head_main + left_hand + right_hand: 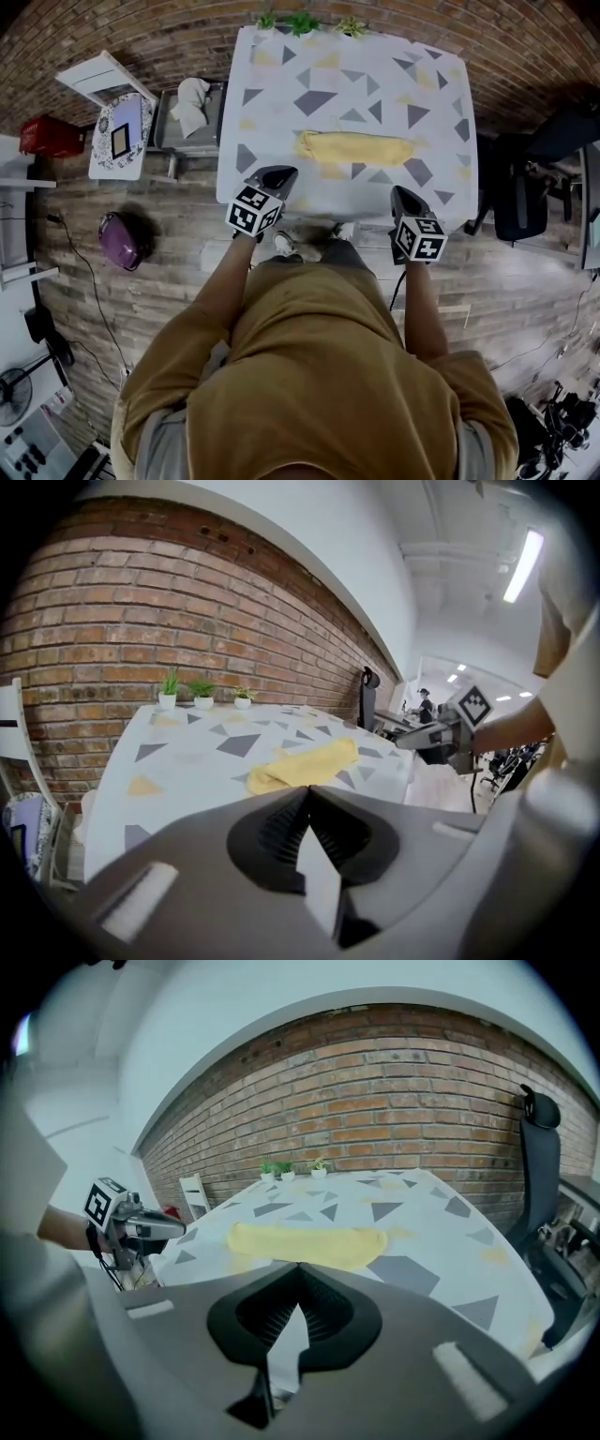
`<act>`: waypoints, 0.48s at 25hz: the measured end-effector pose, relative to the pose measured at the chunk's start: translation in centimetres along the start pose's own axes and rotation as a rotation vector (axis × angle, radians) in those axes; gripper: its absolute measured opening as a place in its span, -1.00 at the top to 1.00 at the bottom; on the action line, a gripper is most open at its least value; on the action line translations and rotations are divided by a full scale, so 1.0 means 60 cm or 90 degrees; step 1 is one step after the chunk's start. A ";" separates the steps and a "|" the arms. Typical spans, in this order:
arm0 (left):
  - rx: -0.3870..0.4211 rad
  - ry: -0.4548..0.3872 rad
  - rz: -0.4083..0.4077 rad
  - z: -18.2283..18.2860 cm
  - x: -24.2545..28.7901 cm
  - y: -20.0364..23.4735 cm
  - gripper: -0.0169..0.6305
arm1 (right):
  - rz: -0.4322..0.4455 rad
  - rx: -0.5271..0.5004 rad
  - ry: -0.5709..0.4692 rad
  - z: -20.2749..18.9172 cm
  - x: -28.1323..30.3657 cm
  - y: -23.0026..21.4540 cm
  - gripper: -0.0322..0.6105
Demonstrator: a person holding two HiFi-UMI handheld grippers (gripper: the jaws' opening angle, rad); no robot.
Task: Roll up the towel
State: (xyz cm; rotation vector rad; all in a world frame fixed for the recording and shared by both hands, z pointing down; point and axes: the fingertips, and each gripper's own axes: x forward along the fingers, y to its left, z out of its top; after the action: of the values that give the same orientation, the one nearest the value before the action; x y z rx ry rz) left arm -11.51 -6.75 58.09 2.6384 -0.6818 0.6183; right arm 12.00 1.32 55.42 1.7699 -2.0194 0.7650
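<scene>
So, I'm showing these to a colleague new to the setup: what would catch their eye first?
The yellow towel, lying as a long bundle across the middle of the white table with its coloured triangles. Next, the left gripper and right gripper, both shut and empty, held at the table's near edge short of the towel.

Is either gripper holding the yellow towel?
No, the towel lies on the table beyond the left gripper and right gripper, both shut on nothing.

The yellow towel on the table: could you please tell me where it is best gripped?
Probably its two short ends, coming from the near edge of the table: the yellow towel lies crosswise as a long, narrow strip, both ends free.
</scene>
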 end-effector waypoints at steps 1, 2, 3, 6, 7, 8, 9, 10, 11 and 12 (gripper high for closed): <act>0.002 -0.001 0.014 0.002 -0.004 0.007 0.76 | 0.001 0.001 -0.002 0.000 -0.001 0.007 0.89; 0.004 -0.004 0.027 0.006 -0.009 0.015 0.76 | 0.004 0.002 -0.004 0.000 -0.001 0.013 0.89; 0.007 -0.008 0.039 0.010 -0.013 0.023 0.75 | 0.006 0.003 -0.006 0.002 -0.002 0.019 0.89; 0.006 -0.020 0.062 0.019 -0.021 0.039 0.75 | 0.008 0.007 -0.013 0.006 -0.005 0.027 0.89; 0.005 -0.023 0.065 0.021 -0.023 0.042 0.75 | 0.006 0.008 -0.015 0.008 -0.006 0.026 0.89; 0.004 -0.026 0.067 0.023 -0.023 0.045 0.75 | 0.005 0.010 -0.016 0.009 -0.006 0.025 0.89; 0.005 -0.028 0.069 0.026 -0.023 0.047 0.75 | 0.004 0.010 -0.018 0.011 -0.006 0.023 0.89; 0.007 -0.029 0.071 0.028 -0.022 0.049 0.75 | 0.004 0.009 -0.020 0.013 -0.006 0.020 0.89; 0.009 -0.029 0.074 0.030 -0.022 0.050 0.75 | 0.004 0.008 -0.022 0.015 -0.006 0.018 0.89; 0.011 -0.030 0.078 0.034 -0.021 0.053 0.75 | 0.006 0.006 -0.023 0.018 -0.006 0.015 0.89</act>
State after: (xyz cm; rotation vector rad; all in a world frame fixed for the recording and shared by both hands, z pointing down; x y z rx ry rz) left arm -13.49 -9.75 56.42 2.6501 -0.8611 0.5991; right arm 11.28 1.03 54.23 1.7940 -2.0518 0.7513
